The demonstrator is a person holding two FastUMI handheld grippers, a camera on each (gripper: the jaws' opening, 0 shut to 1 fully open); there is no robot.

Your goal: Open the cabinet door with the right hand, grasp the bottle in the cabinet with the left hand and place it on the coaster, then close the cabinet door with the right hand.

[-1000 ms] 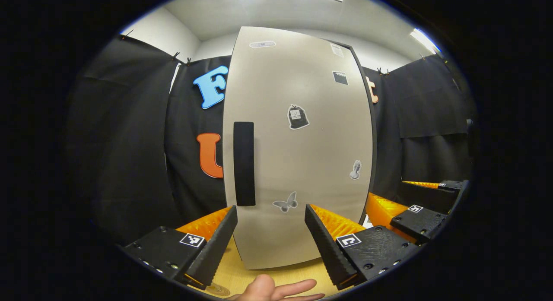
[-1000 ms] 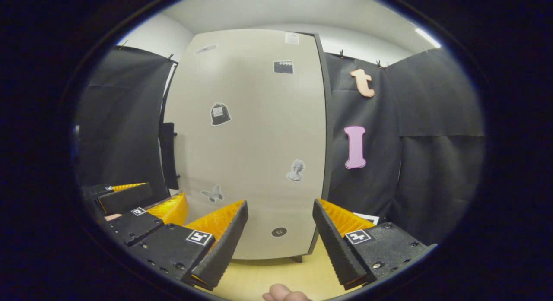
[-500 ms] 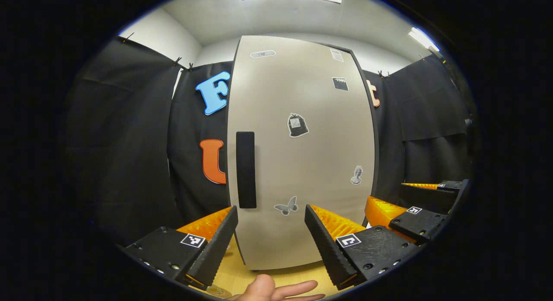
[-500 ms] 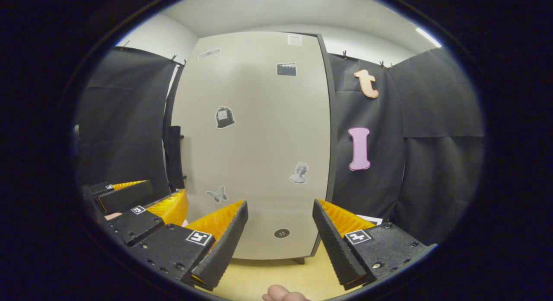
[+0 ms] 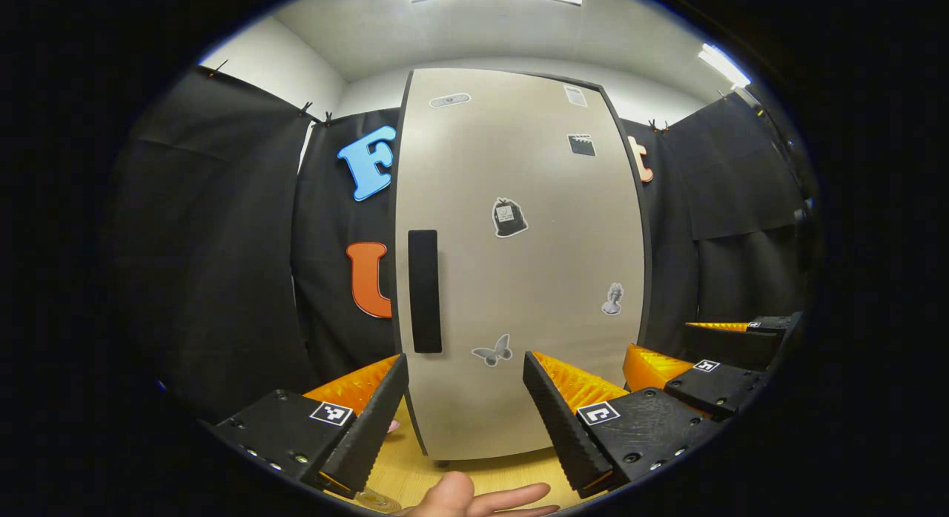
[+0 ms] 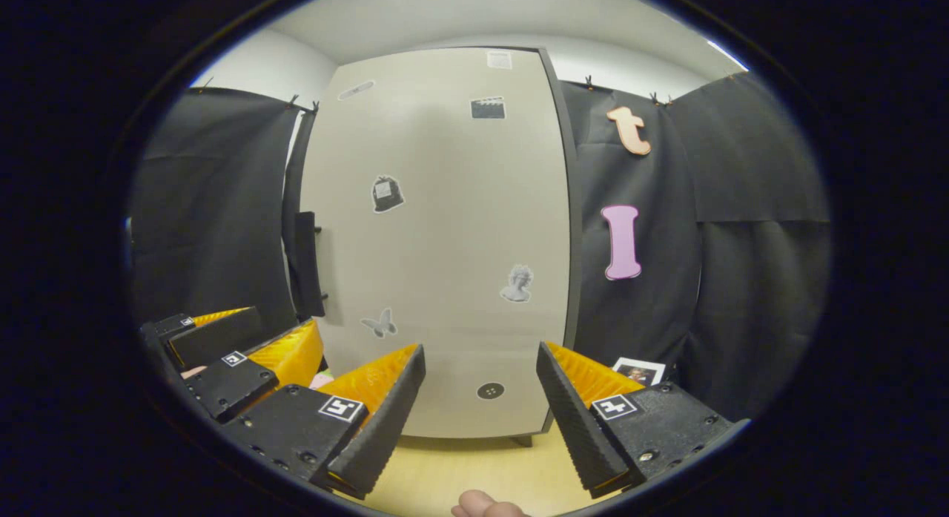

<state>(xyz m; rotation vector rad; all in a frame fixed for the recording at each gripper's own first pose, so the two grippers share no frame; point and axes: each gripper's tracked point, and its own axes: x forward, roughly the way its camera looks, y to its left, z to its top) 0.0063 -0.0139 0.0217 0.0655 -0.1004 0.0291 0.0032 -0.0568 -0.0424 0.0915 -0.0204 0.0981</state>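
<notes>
Facing the closed cabinet door (image 5: 519, 265), both tools hang released and apart from it: left tool (image 5: 465, 387) near the handle (image 5: 425, 291) edge, right tool (image 6: 480, 380) before its lower right; bare tabletop (image 6: 474, 472) below.

Small photo card (image 6: 637, 371), perhaps, on table (image 6: 474, 472)

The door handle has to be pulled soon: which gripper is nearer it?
Left. The left gripper faces the door handle almost head-on; the right gripper sits off toward the door's far edge.
</notes>
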